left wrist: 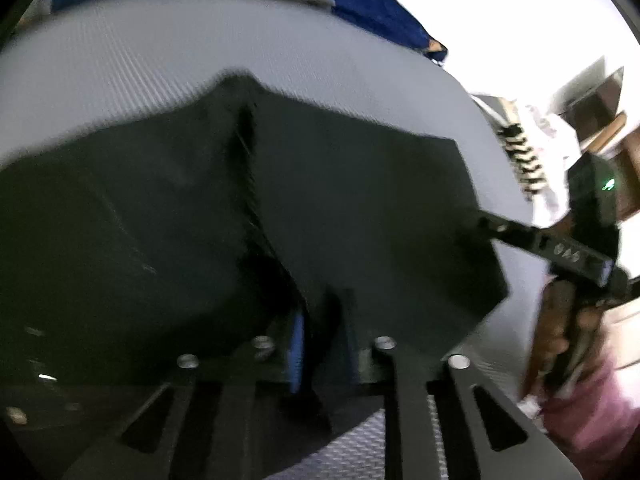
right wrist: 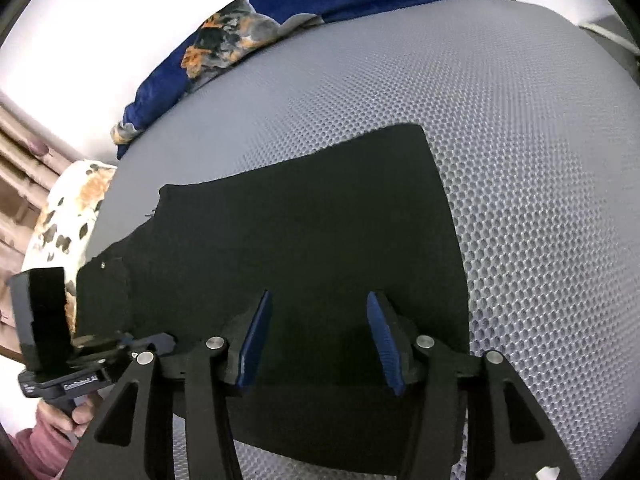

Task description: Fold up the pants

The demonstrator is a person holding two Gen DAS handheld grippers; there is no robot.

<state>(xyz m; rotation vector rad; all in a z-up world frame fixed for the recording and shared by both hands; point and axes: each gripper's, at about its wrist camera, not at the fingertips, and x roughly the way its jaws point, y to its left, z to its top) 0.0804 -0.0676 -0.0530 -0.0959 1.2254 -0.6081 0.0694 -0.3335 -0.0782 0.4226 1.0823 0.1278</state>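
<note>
Black pants [right wrist: 304,240] lie flat on grey mesh mattress [right wrist: 520,160]. Right tongs [right wrist: 316,340] open above cloth; left tongs [left wrist: 320,344] narrowly parted, grip unclear. Risk: thin hem slips, fold skews.

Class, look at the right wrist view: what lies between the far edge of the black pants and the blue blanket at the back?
Only bare grey mesh mat lies between the pants and the blue blanket; the right wrist view shows it clearly.
</note>
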